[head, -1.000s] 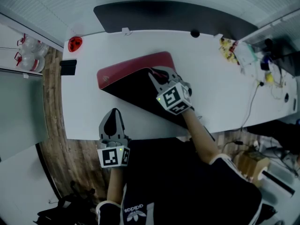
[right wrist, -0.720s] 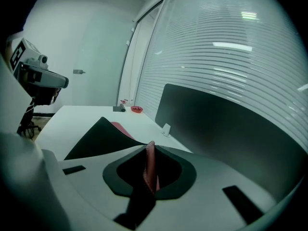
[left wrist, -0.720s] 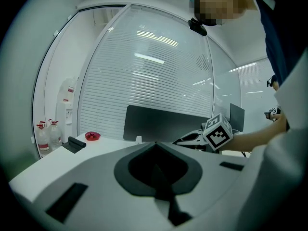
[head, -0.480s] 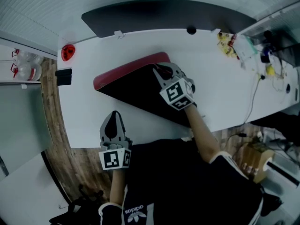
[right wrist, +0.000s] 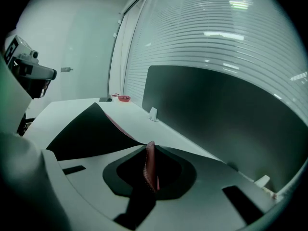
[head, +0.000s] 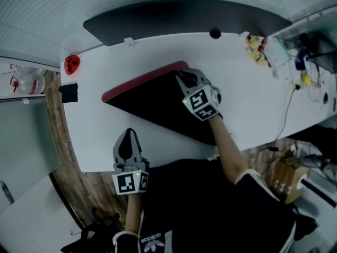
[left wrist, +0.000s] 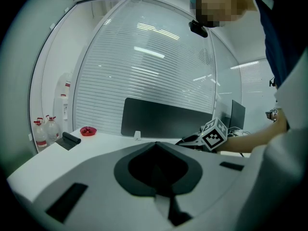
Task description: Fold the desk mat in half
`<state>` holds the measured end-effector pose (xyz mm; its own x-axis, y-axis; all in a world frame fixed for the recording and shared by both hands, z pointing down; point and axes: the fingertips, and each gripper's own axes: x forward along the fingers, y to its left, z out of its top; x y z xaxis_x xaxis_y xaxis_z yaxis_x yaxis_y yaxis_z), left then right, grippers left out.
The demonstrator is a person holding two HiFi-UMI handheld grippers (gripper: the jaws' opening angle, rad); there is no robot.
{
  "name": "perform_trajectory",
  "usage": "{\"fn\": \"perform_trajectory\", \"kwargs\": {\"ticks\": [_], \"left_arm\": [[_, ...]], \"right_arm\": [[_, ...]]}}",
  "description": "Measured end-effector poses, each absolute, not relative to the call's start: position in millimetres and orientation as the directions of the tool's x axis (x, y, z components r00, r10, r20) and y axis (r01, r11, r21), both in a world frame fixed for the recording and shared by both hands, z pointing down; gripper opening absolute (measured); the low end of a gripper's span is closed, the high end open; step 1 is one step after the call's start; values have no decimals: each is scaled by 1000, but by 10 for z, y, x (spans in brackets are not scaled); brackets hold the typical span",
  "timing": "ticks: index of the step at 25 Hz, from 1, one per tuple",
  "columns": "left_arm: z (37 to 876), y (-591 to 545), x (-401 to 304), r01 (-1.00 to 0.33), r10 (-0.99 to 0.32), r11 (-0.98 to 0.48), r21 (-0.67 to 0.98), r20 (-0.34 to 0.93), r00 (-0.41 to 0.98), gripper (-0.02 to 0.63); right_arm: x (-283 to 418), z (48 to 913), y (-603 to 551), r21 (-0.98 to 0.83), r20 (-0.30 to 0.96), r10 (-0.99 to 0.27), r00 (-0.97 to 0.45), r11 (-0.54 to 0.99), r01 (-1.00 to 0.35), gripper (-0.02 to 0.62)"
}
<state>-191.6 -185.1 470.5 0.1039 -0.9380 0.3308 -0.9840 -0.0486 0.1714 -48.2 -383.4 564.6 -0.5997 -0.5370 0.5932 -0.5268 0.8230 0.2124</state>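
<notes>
The mat [head: 158, 107] lies on the table [head: 95, 130] with one part turned over. Its black underside faces up in a wide triangle, and a red strip of its top shows along the far edge. The lifted corner sits in the right gripper [head: 185, 79], and in the right gripper view the jaws are clamped on a thin sliver of mat [right wrist: 82, 129] standing edge-on between them. From that gripper [right wrist: 148, 150] the black sheet sags away to its left and down to the table.

The pinch looks shallow, taking only the rim, so a tug against the sheet's weight could pull the corner free and let the flap fall back.

The fold line runs diagonally away from the right gripper, not square to the mat's sides. If the corner goes down here, the halves will likely land askew.

Nothing pins the lower layer. The left gripper [head: 128, 133] hangs well to the near side of the mat, off the table's edge, with its jaws [left wrist: 155, 146] closed together on nothing. A sideways drag from the right gripper could therefore slide the whole mat across the smooth top toward the red dish [head: 72, 64], far to the gripper's left.

A stiff mat may also spring open once it is let go, unless the crease is pressed.
</notes>
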Motion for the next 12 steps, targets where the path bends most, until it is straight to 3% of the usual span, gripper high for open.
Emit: {"fn": "perform_trajectory", "kwargs": {"ticks": [12], "left_arm": [[4863,-1932,-1958,-984,-921,-10,177,383,78,3]], "right_arm": [[-417,6118,-4125,157,640,-492,-590,836,-526,35]]}}
